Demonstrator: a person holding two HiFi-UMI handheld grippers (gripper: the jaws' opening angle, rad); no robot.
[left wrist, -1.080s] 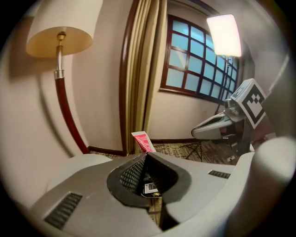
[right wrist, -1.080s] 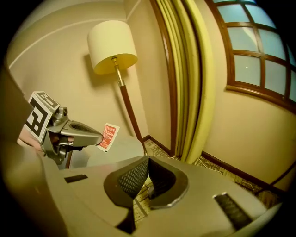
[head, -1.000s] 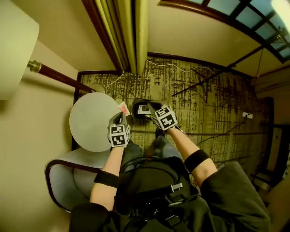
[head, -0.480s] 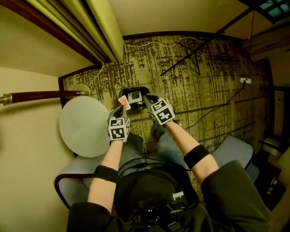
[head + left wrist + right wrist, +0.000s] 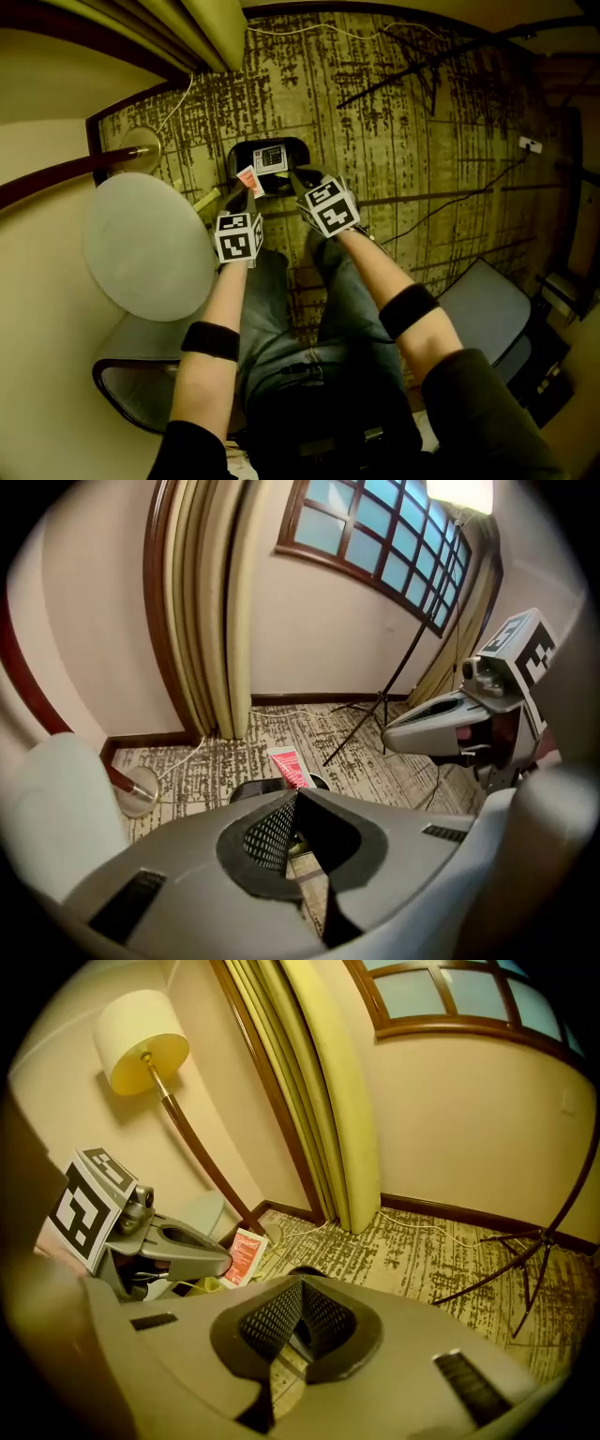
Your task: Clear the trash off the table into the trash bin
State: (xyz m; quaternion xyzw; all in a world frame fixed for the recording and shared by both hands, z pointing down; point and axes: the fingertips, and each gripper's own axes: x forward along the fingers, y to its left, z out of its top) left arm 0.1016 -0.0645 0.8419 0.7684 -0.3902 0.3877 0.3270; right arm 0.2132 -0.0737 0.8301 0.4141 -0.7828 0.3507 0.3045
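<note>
I had the fingers of the left gripper (image 5: 246, 199) clamped on the red packet (image 5: 248, 178), with the trash bin (image 5: 302, 148) just below them for the drop, while the right gripper (image 5: 300, 180) had its fingers together, empty.

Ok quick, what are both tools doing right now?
Left tool: closed on a red-and-white packet.
Right tool: closed, nothing in it.

Two grippers above a floor bin
The left gripper (image 5: 245, 195) holds a red-and-white packet (image 5: 248, 178) over the black trash bin (image 5: 240, 155) on patterned carpet; the right gripper (image 5: 296, 180) hangs just beside it, with a round table (image 5: 141, 248) at left.
</note>
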